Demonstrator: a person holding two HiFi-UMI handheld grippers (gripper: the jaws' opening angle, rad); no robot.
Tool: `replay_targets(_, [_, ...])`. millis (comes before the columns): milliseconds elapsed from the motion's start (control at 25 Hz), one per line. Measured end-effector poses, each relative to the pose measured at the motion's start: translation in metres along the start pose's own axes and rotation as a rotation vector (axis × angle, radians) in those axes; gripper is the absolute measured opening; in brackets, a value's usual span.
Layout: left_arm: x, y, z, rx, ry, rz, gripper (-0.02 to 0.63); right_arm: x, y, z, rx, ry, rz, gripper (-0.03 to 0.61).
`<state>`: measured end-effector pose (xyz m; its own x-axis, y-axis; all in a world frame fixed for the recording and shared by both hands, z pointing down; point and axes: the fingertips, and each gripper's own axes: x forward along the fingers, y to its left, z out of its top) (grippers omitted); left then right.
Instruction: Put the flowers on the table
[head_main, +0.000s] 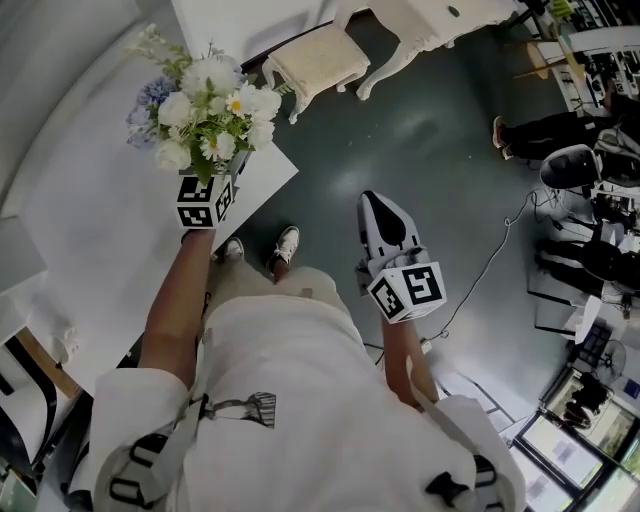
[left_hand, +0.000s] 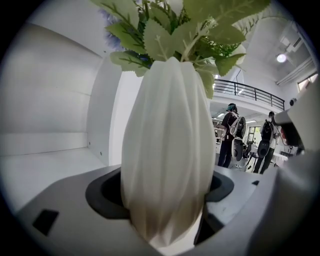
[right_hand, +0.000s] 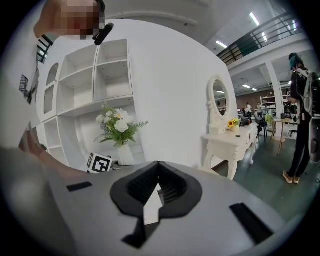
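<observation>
Clearly the left gripper is clamped on a ribbed white vase: in the left gripper view its two dark pads press against the vase's sides, with the vase's lower body filling the space between them. The flowers stand upright in that vase (white blooms with a few pale blue ones and green leaves), and in the head view they sit at about 11 o'clock, over the near corner of the white table, which spreads from 8 to 11 o'clock. Whether the vase's base touches the tabletop cannot be told, since the gripper and the bouquet cover it. The right gripper hangs well apart from the flowers, just toward 2 o'clock from the picture's middle, above the dark floor; in the right gripper view its jaws meet with nothing between them. A small cream stool stands on the floor at 12 o'clock, just beyond the table's corner, and a white dressing table lies at 1 o'clock. The right gripper view shows white wall shelves at 10 o'clock behind the bouquet. The person's shoes show on the floor near the table's edge, between the two grippers.
</observation>
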<state>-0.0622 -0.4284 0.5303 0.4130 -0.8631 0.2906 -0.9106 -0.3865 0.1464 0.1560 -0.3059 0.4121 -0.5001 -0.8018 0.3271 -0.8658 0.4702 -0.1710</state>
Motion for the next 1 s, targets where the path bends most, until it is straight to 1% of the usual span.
replay_targets(440, [0.006,-0.002,0.005,0.025,-0.020,-0.027,0.396,-0.013,0.017,0.007,-0.013,0.023,-0.037,0.011])
replay_targets(640, [0.007,0.003,-0.002,0.035,-0.022,-0.042,0.396,-0.012,0.030,0.003,-0.015,0.036,-0.045,0.011])
replay_targets(800, [0.001,-0.017,0.001,0.036,-0.038,-0.043,0.396,-0.038,0.026,0.002,-0.015,0.040,-0.054,0.011])
replay_targets(1000, [0.004,-0.016,0.010,0.097,-0.042,-0.078,0.397,-0.037,0.029,0.008,-0.007,0.031,-0.078,0.011])
